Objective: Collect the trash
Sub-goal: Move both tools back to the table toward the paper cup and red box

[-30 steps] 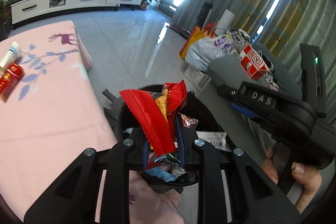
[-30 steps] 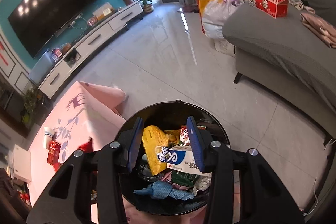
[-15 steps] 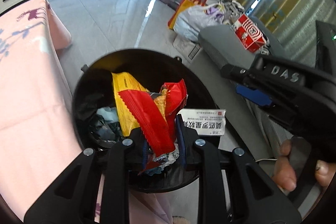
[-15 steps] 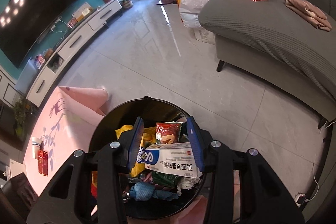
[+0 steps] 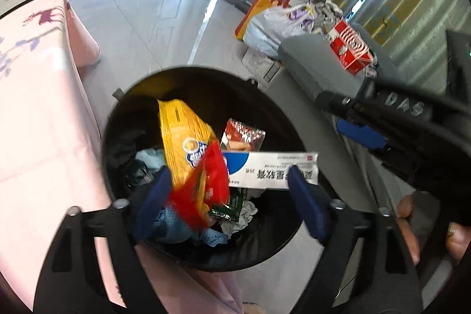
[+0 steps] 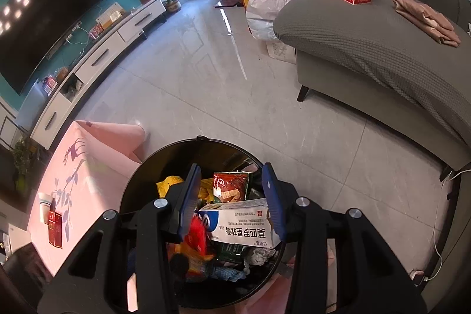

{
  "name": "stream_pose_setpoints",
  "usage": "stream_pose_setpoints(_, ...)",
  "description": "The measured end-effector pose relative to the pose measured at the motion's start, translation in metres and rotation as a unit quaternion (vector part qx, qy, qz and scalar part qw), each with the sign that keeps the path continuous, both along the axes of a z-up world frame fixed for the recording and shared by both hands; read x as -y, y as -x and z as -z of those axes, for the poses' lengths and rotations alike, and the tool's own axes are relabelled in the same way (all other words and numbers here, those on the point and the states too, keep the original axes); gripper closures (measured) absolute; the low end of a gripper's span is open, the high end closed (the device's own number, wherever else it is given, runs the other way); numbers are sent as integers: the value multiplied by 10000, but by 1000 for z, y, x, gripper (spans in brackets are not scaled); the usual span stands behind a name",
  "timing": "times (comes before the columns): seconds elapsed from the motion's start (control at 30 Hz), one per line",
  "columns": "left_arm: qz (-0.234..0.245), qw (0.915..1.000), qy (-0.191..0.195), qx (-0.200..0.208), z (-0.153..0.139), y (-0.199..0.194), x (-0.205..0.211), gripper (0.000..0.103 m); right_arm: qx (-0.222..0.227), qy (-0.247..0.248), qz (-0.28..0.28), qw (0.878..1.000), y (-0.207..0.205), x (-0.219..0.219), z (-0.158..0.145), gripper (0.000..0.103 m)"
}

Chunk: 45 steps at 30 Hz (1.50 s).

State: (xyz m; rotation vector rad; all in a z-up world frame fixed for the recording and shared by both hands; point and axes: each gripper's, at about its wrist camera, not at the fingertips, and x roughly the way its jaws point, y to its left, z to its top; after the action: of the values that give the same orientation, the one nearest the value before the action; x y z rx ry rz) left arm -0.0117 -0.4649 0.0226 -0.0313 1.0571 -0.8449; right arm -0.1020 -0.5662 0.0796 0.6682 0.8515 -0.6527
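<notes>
A round black plastic trash bin (image 5: 117, 137) stands against the pink-clothed table (image 5: 35, 108). Over it, the left gripper (image 5: 229, 196) has just spread its jaws wide, and the blurred red crinkled wrapper (image 5: 212, 181) hangs loose between them. The right gripper (image 6: 232, 199) clamps a white-and-blue cardboard ointment box (image 6: 244, 228) above the bin.

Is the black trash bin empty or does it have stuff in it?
It has stuff in it. The black trash bin holds a yellow snack bag, other wrappers and crumpled tissue, piled near its rim.
</notes>
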Motion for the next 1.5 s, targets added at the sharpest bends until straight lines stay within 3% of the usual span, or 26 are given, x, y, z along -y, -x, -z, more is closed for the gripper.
stream_pose_setpoints(0.2, -327, 9986, 386, 161, -33, -6, -40, 3, 164, 170, -146, 9996, -5, -14, -15, 51)
stream_pose_setpoints(0.4, -999, 9928, 454, 481, -60, -17, -114, 3, 300, 315, -476, 9979, -19, -36, -27, 36)
stream_pose_setpoints(0.5, -1545, 9859, 362, 539, -60, -26, -158, 3, 298, 409, -575, 9971, -28, -48, -31, 29)
stream_pose_setpoints(0.77, -2730, 9616, 135, 243, -39, -27, -274, 3, 456, 572, -861, 9936, -43, -78, -42, 9)
stream_pose_setpoints(0.93, -3395, 9403, 24, 248, -23, -10, -333, 3, 399, 610, -1139, 9908, -59, -100, -40, 7)
stream_pose_setpoints(1.17, -4043, 9143, 243, 108, -7, -6, -395, 3, 500, 550, -1643, 9836, -80, -141, -37, 7)
stream_pose_setpoints(1.5, -4142, 9096, 279, 162, -5, 0, -417, 3, 253, 897, -2363, 9672, -102, -204, -30, 7)
